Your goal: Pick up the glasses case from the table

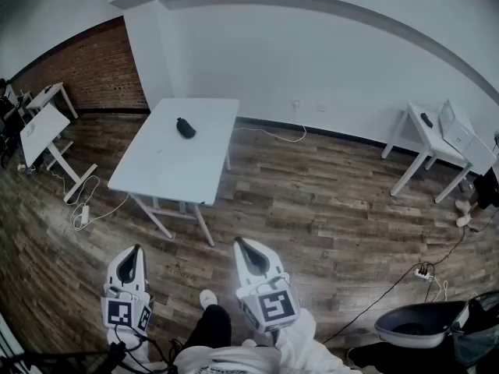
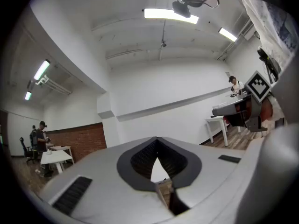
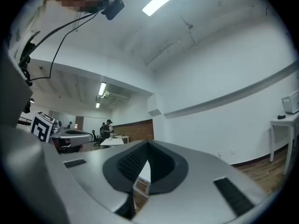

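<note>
The glasses case (image 1: 185, 128) is a small dark oval lying on the far half of a white table (image 1: 175, 170) in the head view. Both grippers are held well short of the table, over the wooden floor, pointing level toward it. The left gripper (image 1: 138, 248) has its jaws together with nothing between them; in the left gripper view (image 2: 157, 139) the dark pads (image 2: 141, 158) meet at the tip. The right gripper (image 1: 242, 243) is also shut and empty, its pads (image 3: 128, 163) touching at the tip (image 3: 147, 143). Neither gripper view shows the case.
A second white table (image 1: 45, 125) stands at the left by a brick wall (image 1: 93, 65), and another (image 1: 431, 140) at the right carries small items. Cables and a power strip (image 1: 423, 272) lie on the floor. A dark seat (image 1: 421, 326) is at lower right. A person (image 2: 39, 139) stands far off.
</note>
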### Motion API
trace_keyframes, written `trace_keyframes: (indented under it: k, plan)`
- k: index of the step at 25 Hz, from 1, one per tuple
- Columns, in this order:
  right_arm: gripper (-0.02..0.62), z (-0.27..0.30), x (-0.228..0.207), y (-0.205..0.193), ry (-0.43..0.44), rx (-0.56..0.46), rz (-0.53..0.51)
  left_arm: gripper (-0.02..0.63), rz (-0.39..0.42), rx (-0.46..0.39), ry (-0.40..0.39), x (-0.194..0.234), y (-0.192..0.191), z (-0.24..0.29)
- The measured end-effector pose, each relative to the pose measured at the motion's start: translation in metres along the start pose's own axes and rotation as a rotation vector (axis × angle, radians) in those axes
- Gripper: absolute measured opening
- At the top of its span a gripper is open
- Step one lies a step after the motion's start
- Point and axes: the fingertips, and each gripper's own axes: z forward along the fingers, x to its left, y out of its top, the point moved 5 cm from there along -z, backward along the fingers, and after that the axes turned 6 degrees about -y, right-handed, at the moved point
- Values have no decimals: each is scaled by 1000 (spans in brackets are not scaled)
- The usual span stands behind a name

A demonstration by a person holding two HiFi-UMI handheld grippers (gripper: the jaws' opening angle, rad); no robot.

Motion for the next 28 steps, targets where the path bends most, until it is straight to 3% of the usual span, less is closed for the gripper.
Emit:
trace_keyframes:
  k: [8, 16, 23, 28]
  plan:
    - [8, 136, -15, -28, -20, 13, -21, 15, -6, -18, -39, 79, -40, 119]
    - [8, 329, -25, -4, -26, -25, -59, 14, -3, -46, -75, 199, -52, 261]
    - [8, 423, -23, -13, -22, 8, -45, 14, -19, -32, -49, 272, -89, 316]
    - [8, 464, -30, -23, 11, 51, -31, 14, -14, -1, -26, 292, -85, 339]
